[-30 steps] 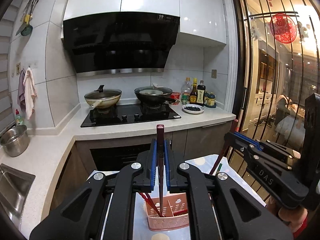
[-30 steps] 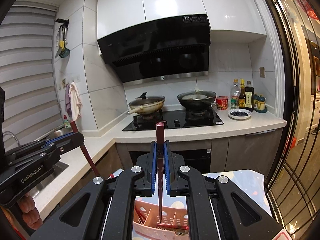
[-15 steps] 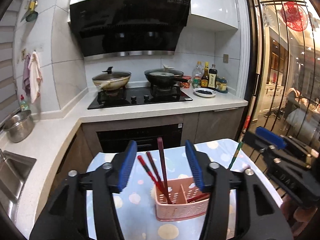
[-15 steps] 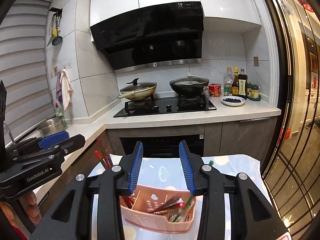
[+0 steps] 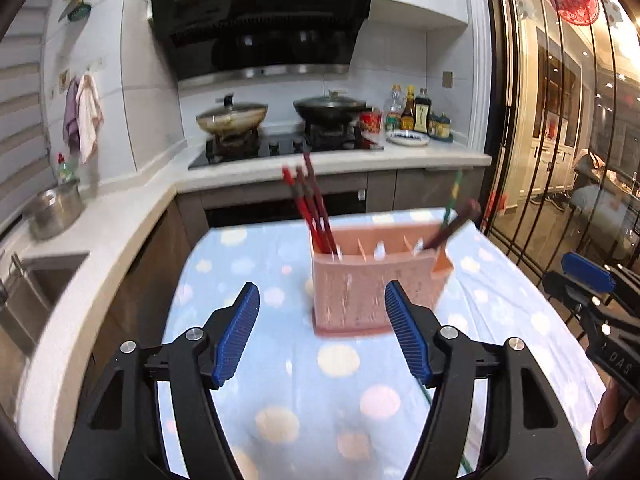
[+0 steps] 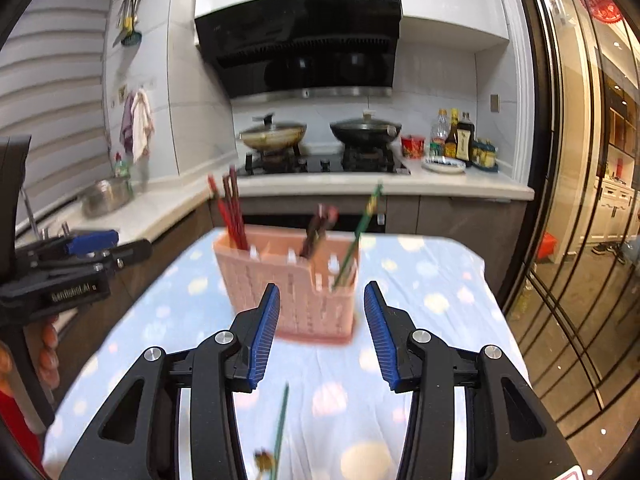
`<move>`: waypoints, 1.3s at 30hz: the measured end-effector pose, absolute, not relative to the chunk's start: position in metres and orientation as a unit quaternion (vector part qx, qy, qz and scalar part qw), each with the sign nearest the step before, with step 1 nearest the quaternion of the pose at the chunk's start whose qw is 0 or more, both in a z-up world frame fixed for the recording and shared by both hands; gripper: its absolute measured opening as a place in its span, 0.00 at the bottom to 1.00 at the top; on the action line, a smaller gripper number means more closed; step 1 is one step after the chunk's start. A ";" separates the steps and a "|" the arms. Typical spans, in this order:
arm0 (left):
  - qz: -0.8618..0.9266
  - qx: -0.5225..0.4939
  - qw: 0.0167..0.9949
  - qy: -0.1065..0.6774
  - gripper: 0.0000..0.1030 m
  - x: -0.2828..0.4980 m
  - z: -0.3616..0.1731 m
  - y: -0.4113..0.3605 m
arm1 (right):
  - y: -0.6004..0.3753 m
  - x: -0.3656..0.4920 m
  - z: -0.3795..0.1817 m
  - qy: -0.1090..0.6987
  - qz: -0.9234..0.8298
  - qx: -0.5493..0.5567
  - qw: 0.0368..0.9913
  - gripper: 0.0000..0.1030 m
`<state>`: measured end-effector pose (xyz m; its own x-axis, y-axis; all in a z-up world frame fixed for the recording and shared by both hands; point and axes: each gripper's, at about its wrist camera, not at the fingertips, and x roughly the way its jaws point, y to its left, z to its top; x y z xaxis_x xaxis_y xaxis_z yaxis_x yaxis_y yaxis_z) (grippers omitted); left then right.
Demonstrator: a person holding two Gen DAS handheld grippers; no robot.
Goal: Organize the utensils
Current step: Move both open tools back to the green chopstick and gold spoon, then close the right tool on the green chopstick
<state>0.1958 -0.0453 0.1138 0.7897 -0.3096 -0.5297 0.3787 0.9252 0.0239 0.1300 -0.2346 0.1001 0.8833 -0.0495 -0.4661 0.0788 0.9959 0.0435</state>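
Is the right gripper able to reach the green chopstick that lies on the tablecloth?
Probably yes. The green chopstick lies bare on the tablecloth, just below the right gripper, whose empty jaws are opening. Nothing covers it.

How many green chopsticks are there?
2 that I can see. One green chopstick stands tilted in the right end compartment of the pink holder. The other green chopstick lies on the dotted tablecloth near the right gripper. Blur may hide others.
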 end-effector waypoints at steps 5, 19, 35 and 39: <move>-0.156 0.078 0.932 0.317 0.60 0.167 0.064 -0.040 | -0.225 0.089 0.047 0.301 -0.034 0.031 0.952 0.42; -0.149 0.090 0.900 0.400 0.60 0.102 -0.020 -0.027 | -0.192 0.028 -0.040 0.392 -0.006 0.046 0.919 0.39; -0.157 0.089 0.886 0.427 0.60 0.092 -0.039 -0.030 | -0.181 0.024 -0.059 0.415 0.001 0.048 0.908 0.38; -0.157 0.088 0.884 0.430 0.60 0.092 -0.042 -0.028 | -0.180 0.024 -0.059 0.417 0.002 0.049 0.907 0.38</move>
<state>0.0919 -0.0278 -0.0422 0.5803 -0.2018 -0.7890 0.3538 0.9351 0.0211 0.0241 -0.1798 -0.0595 0.6517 0.0438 -0.7572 0.0375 0.9953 0.0898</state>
